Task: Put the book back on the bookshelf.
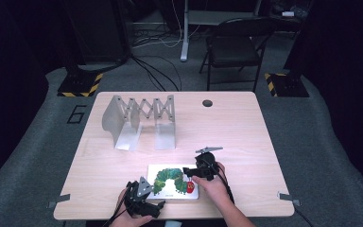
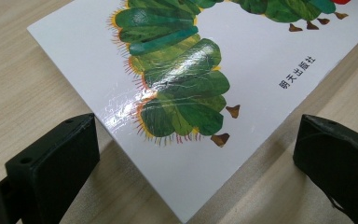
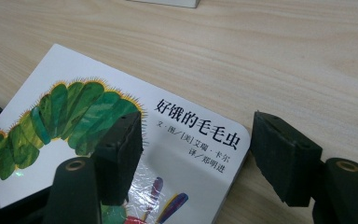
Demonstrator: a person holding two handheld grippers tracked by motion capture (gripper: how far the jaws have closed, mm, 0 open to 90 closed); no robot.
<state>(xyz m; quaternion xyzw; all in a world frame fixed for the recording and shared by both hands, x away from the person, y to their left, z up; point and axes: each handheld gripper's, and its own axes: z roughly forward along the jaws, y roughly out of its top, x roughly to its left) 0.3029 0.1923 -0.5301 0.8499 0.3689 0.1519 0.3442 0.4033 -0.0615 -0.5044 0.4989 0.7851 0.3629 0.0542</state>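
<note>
A white picture book (image 1: 172, 182) with a green caterpillar on its cover lies flat near the table's front edge. My left gripper (image 1: 157, 205) sits at the book's near left corner. In the left gripper view that corner of the book (image 2: 242, 70) lies between the two widely spread jaws of the left gripper (image 2: 196, 135), and neither pad touches it. My right gripper (image 1: 192, 171) is at the book's far right corner. In the right gripper view the right gripper (image 3: 198, 137) straddles the right edge of the book (image 3: 74, 116), one jaw over the cover and one beside it, apart from it.
A folding metal rack (image 1: 139, 120) with scissor links stands at the back left of the wooden table (image 1: 227, 132). A round cable hole (image 1: 207, 102) is near the far edge. A black folding chair (image 1: 236, 47) stands beyond the table.
</note>
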